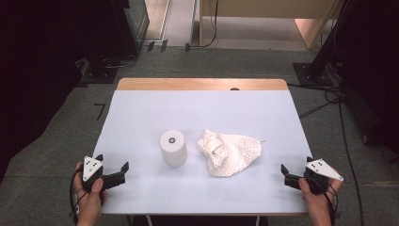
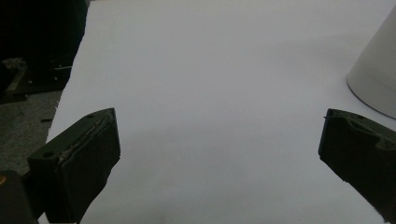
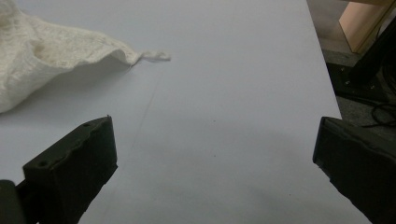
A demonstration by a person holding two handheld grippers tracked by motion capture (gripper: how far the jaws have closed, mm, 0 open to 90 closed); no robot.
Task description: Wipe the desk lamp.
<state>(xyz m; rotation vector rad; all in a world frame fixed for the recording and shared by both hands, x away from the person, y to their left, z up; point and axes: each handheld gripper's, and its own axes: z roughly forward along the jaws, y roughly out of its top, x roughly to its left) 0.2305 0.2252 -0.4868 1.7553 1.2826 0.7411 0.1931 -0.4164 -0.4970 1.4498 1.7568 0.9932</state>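
Two things lie on the white desk: a white cylinder standing upright, and a crumpled white cloth just beside it, the two close but apart. From above, the cylinder's flat top carries a small dark ring at its middle; whether it is a closed can or a roll cannot be told, and nothing is seen inside it. The cloth is a knobbly, net-like weave, bunched into folds on the side toward the cylinder and flatter on the other, with a short thread sticking out from its far corner. The left gripper, held in the person's left hand, sits at the near edge of the desk with its fingers spread wide and nothing between them; in the left gripper view the cylinder's lower wall stands ahead of the fingers and off past the right-hand one, clear of both. The right gripper, held in the person's right hand, rests near the opposite near corner, its fingers likewise released and empty. In the right gripper view the cloth lies ahead of the fingers and beyond the left-hand one, well apart from it, with bare desk between the two fingers. Both grippers point inward toward the middle of the desk, where the cylinder and cloth sit between them.
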